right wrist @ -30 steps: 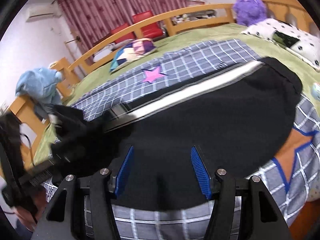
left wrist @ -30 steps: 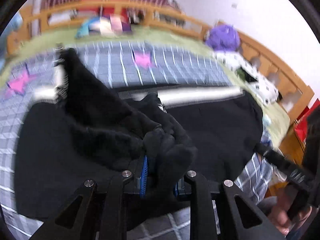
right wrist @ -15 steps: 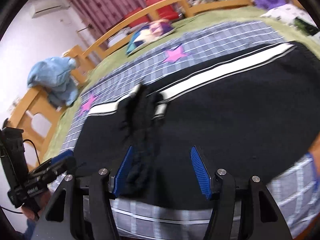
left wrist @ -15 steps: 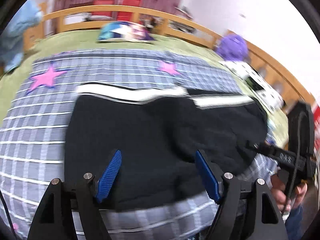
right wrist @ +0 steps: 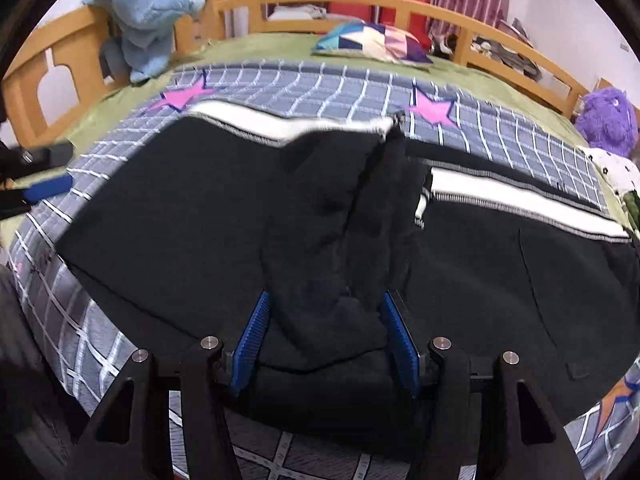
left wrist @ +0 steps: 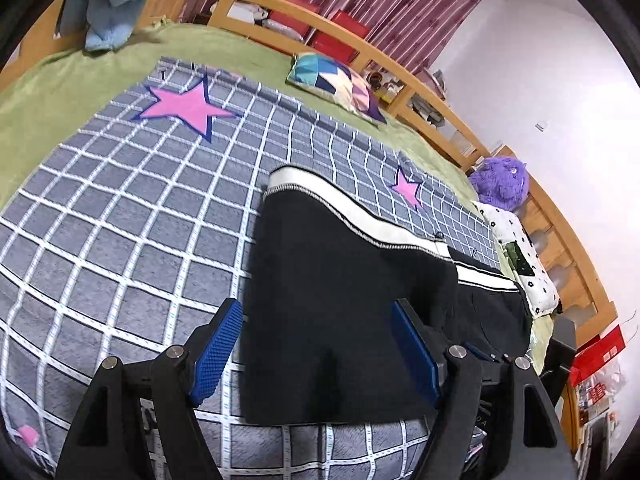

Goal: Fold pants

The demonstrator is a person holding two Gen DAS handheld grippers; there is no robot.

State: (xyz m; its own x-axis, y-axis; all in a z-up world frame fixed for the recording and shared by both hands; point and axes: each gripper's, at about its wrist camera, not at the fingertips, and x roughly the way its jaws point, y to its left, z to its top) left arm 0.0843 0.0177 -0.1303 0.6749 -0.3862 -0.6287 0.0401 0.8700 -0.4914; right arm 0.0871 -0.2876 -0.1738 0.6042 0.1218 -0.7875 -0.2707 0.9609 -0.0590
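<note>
Right now, right gripper [right wrist: 326,340]: jaws closing around a raised bunch of the black pants [right wrist: 320,220], low centre of the right view; the blue pads [right wrist: 256,336] flank the bunch, and whether they press on it yet cannot be told.
Left gripper [left wrist: 316,354]: jaws spread wide, holding nothing; the pants' [left wrist: 340,300] near hem lies flat in the gap, lower centre of the left view, clear of both blue pads [left wrist: 218,354].
Pants: spread across the middle of both views, a white side stripe [right wrist: 280,124] along the far edge; in the right view a fold ridge runs from the pads up toward the stripe.
Blanket [left wrist: 120,220]: grey, white grid, pink stars, under the pants, filling the left half of the left view.
Farther out: patchwork pillow [right wrist: 372,42] top centre of the right view, blue plush toy [right wrist: 148,12] upper left, purple plush toy [right wrist: 608,118] at the right edge, wooden bed rail [right wrist: 360,0] across the top.
</note>
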